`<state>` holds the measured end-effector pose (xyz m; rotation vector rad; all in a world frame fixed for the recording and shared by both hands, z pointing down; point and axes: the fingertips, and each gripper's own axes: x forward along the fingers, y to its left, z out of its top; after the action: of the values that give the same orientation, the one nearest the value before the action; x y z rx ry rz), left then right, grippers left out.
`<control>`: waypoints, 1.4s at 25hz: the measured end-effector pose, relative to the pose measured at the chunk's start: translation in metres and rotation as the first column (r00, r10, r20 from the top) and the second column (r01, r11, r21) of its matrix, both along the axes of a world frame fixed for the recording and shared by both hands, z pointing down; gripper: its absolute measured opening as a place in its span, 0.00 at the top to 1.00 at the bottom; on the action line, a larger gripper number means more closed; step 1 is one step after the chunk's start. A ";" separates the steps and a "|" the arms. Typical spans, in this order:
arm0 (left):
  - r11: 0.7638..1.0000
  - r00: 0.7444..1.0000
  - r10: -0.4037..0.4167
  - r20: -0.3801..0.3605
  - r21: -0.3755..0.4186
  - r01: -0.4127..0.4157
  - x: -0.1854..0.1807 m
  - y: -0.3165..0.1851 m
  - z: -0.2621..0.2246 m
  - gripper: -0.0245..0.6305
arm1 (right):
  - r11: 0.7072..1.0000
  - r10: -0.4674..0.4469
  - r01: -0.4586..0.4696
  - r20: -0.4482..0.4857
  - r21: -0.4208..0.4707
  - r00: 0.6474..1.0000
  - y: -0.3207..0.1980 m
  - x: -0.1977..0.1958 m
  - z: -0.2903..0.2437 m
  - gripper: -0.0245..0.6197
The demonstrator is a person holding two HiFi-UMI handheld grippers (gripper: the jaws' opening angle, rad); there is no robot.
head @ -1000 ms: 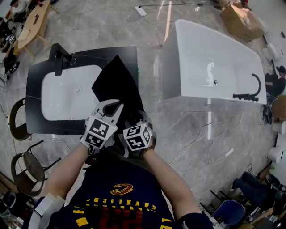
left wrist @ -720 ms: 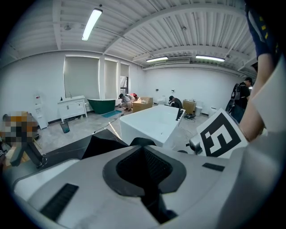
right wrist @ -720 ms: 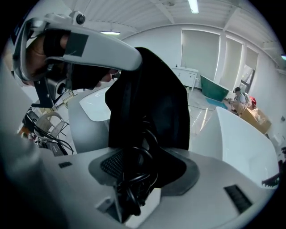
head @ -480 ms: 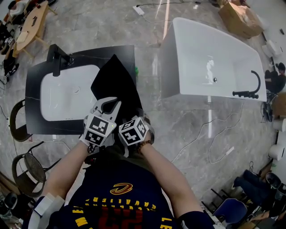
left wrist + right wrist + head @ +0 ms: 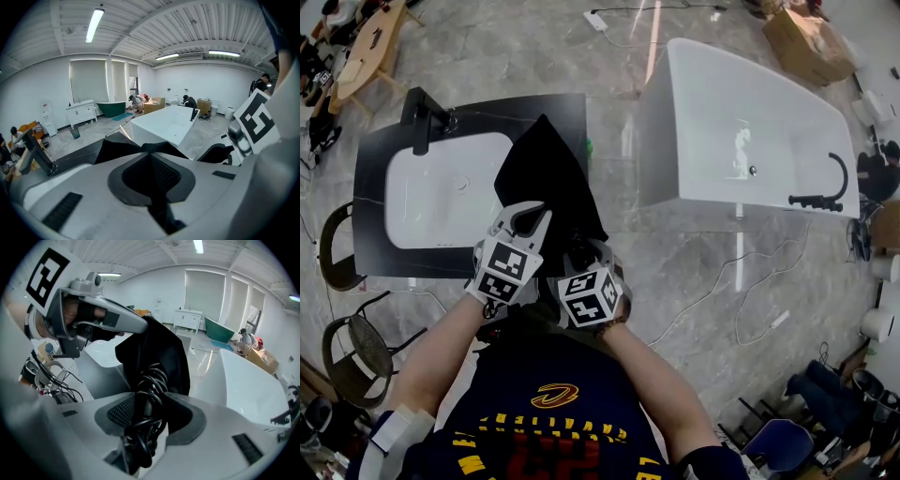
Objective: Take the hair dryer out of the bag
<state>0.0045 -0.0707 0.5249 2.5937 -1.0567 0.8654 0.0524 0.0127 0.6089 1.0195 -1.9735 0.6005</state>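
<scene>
A black bag point(image 5: 548, 178) hangs over the edge of a dark counter. My left gripper point(image 5: 528, 220) is shut on the bag's near edge, and the black cloth point(image 5: 117, 150) shows pinched between its jaws point(image 5: 152, 161). Just right of it, my right gripper point(image 5: 581, 255) points steeply down at the bag's mouth. Its jaws point(image 5: 150, 416) are closing on the hair dryer's coiled black cord point(image 5: 151, 378), which fills the gap and touches both pads. The dryer's body stays hidden inside the bag point(image 5: 164, 350). The left gripper point(image 5: 117, 319) shows above it.
The black counter point(image 5: 370, 230) holds a white sink basin point(image 5: 441, 192) and a black faucet point(image 5: 427, 117). A white bathtub point(image 5: 741, 131) stands to the right. Chairs point(image 5: 337, 248) stand at the left, and a cable point(image 5: 741, 281) runs over the marble floor.
My right gripper swung slightly left towards the bag, then drew back towards the person. The left gripper kept its hold on the bag and barely moved.
</scene>
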 end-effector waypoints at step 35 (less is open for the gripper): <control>0.991 0.996 0.048 -0.077 -0.118 -0.057 -0.007 0.044 0.002 0.94 | 0.972 0.002 0.026 0.120 -0.233 0.993 -0.020 0.001 0.034 0.56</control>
<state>-0.0021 -0.0270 0.5269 2.5425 -0.8915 0.8111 0.0530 -0.0072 0.6431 0.8418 -1.9546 0.8833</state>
